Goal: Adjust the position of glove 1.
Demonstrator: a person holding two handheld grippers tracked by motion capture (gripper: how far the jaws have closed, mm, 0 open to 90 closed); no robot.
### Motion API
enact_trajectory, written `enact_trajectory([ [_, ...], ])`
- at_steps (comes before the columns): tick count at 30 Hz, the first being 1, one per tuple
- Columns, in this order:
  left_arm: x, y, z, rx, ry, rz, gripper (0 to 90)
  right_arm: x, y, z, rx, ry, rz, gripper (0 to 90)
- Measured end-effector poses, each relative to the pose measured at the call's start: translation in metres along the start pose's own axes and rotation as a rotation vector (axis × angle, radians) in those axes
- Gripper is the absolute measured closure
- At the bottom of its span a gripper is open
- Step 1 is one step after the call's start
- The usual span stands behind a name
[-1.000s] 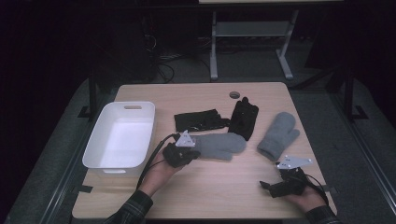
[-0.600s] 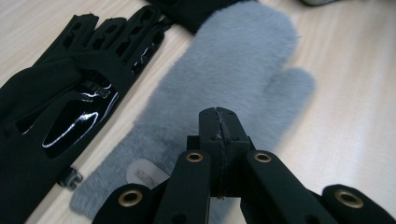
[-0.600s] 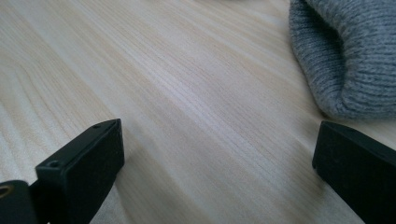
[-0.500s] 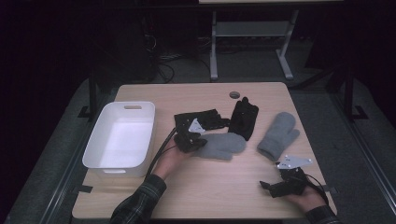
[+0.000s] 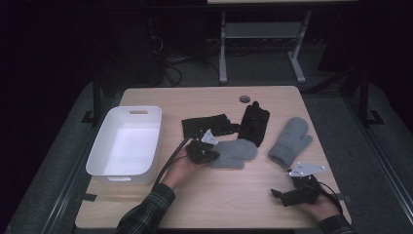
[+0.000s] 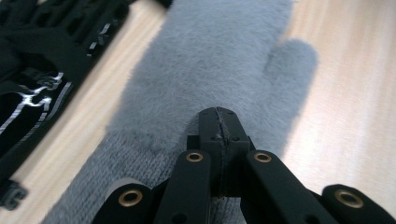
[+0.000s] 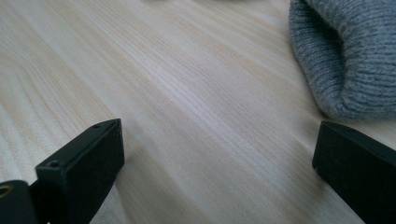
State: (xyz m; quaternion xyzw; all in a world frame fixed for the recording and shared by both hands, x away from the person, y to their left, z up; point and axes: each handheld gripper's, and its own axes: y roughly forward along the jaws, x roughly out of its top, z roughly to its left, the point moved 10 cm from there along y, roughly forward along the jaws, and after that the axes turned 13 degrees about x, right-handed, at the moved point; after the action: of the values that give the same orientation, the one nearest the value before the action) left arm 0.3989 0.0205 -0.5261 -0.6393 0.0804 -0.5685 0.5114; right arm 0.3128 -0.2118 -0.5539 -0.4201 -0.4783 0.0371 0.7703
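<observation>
The left tongs point(image 6: 218, 114) are clenched together above the cuff of a grey mitten point(image 6: 219, 60), fuzzy with a ribbed knit cuff, lying flat mid-counter point(image 5: 195, 204). The right tongs point(image 7: 219, 154) rest released near the front right corner.

- the high view looks forward and down from above the person's side onto the whole table point(image 5: 214, 100), from well back.
- the left gripper view sits very near the tabletop, facing along its jaws over the grey mitten point(image 6: 219, 60) (the same mitten lies mid-table in the high view point(image 5: 236, 152)).
- the right gripper view skims low over bare wood, with the other mitten's cuff point(image 7: 348, 56) at its edge, shared with the high view point(image 5: 290, 141).
</observation>
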Motion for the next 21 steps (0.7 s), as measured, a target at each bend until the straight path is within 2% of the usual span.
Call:
enact_trajectory([
  [4, -0.001, -0.003, -0.008, -0.017, 0.011, 0.005, 89.9, 0.0, 0.0, 0.0, 0.0, 0.0, 0.0, 1.9],
  [5, -0.002, -0.004, -0.014, -0.031, 0.015, 0.005, 89.9, 0.0, 0.0, 0.0, 0.0, 0.0, 0.0, 1.9],
  [7, -0.003, -0.006, -0.017, -0.037, 0.026, 0.012, 89.9, 0.0, 0.0, 0.0, 0.0, 0.0, 0.0, 1.9],
  [8, -0.004, -0.008, -0.024, -0.05, 0.025, 0.01, 89.9, 0.0, 0.0, 0.0, 0.0, 0.001, 0.0, 1.9],
  [9, -0.004, -0.008, -0.024, -0.05, 0.025, 0.01, 89.9, 0.0, 0.0, 0.0, 0.0, 0.0, 0.0, 1.9],
  [10, -0.006, -0.011, -0.03, -0.071, 0.031, 0.014, 89.9, 0.0, 0.0, 0.0, 0.0, 0.001, 0.0, 1.9],
  [12, -0.006, -0.013, -0.033, -0.077, 0.03, 0.012, 89.9, 0.0, 0.0, 0.0, 0.0, 0.0, 0.0, 1.9],
  [14, -0.01, -0.019, -0.044, -0.11, 0.035, 0.02, 89.9, 0.0, 0.0, 0.0, 0.0, 0.0, 0.0, 1.9],
  [16, -0.011, -0.021, -0.047, -0.121, 0.043, 0.024, 89.9, 0.0, 0.0, 0.0, 0.0, 0.0, 0.0, 1.9],
  [17, -0.012, -0.024, -0.054, -0.135, 0.035, 0.023, 89.9, 0.0, 0.0, 0.0, 0.0, 0.0, 0.0, 1.9],
  [21, -0.014, -0.029, -0.061, -0.153, 0.053, 0.028, 89.9, 0.0, 0.0, 0.0, 0.0, 0.0, 0.0, 1.9],
])
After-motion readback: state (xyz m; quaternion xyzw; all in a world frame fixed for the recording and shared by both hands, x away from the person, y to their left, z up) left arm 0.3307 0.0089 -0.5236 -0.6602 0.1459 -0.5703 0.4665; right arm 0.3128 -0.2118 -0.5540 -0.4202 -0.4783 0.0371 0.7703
